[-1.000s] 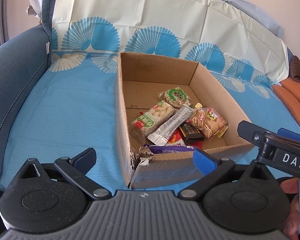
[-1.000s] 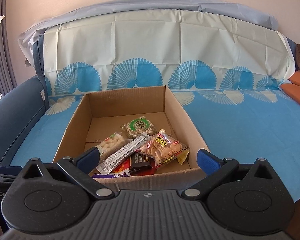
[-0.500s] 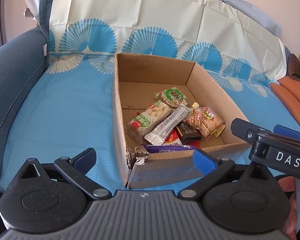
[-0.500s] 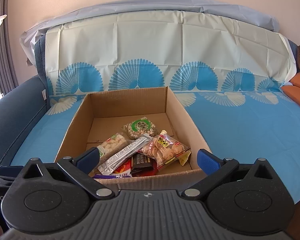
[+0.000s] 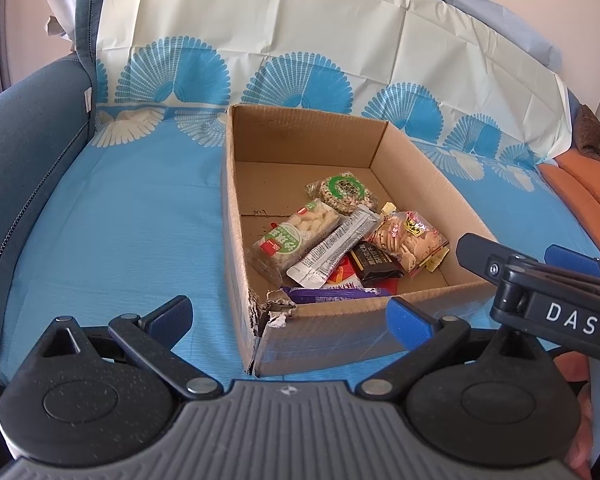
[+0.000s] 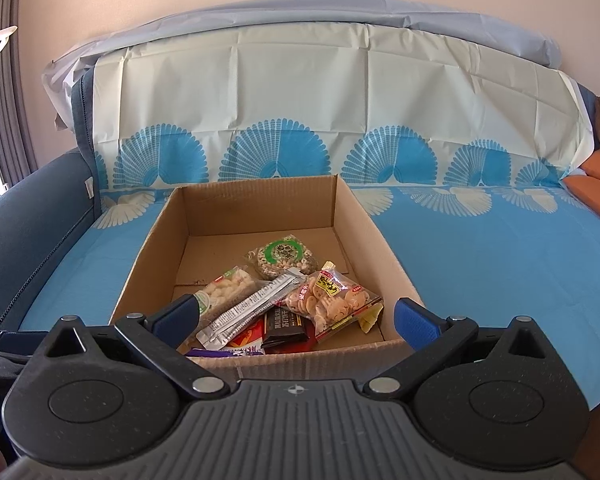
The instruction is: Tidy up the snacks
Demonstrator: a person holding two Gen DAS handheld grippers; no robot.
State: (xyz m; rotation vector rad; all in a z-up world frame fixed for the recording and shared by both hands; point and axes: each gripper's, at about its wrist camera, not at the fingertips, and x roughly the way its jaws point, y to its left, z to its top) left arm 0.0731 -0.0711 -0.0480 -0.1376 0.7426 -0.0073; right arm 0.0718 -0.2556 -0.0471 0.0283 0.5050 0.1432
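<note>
An open cardboard box sits on the blue cloth and holds several snack packs. Among them are a round green-label rice cake, a puffed-snack pack, a silver bar, a cracker bag, a dark chocolate bar and a purple wrapper. My left gripper stands open in front of the box's torn near corner. My right gripper is open at the box's near wall, holding nothing.
The box's near left corner is torn. A dark blue sofa arm rises on the left. Orange cushions lie at the right. The cloth-draped backrest stands behind. The right gripper's body juts in beside the box.
Both views have shifted slightly nearer the box and a bit to the right. The snacks have not moved, and both grippers stay open.
</note>
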